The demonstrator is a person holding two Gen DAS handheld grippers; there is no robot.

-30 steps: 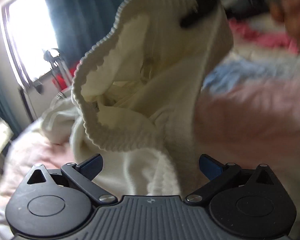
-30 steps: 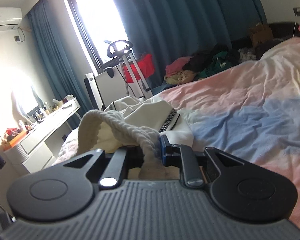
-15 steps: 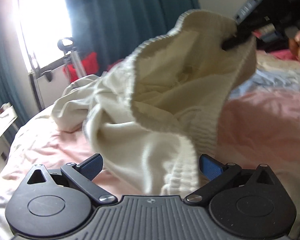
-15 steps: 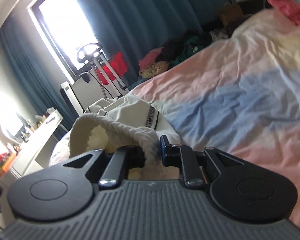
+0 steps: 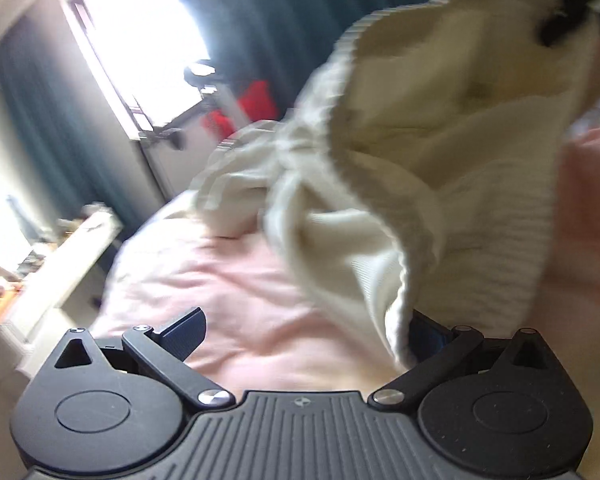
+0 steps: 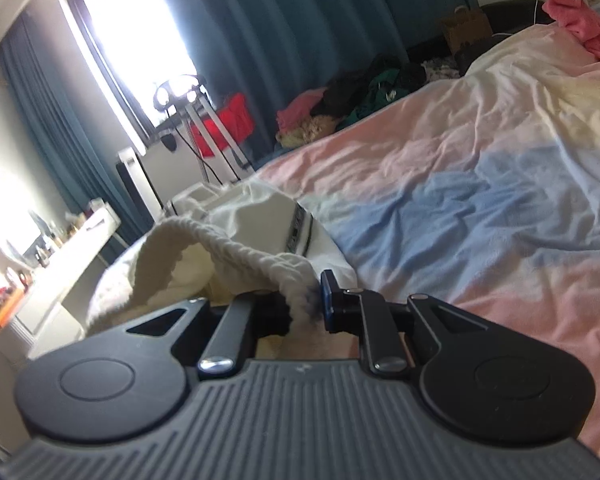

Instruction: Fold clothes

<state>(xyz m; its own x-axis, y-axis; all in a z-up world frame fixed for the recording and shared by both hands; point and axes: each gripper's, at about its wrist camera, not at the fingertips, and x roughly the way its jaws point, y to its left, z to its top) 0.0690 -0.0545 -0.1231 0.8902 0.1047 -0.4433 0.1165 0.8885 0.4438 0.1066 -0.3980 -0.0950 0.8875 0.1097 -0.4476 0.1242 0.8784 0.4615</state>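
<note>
A cream knit sweater [image 5: 440, 168] with a ribbed hem hangs lifted above the bed, blurred in the left wrist view. My right gripper [image 6: 306, 306] is shut on its ribbed hem [image 6: 260, 258], and it also shows at the top right of the left wrist view [image 5: 564, 24] pinching the hem. My left gripper [image 5: 304, 332] is open; the hanging fabric drapes over its right finger [image 5: 428, 332], with the left finger [image 5: 184, 330] bare. The rest of the sweater [image 6: 260, 220] lies bunched on the bed.
The bed [image 6: 480, 208] has a pink, blue and cream duvet. A pink garment [image 6: 580, 24] lies at its far right. A pile of clothes [image 6: 352, 108] sits by the dark curtains. A white dresser [image 6: 52, 264] stands at the left, near the window.
The left gripper has swung so the sweater now hangs to its right, over its right finger. The right gripper keeps its hold on the hem and has tilted slightly.
</note>
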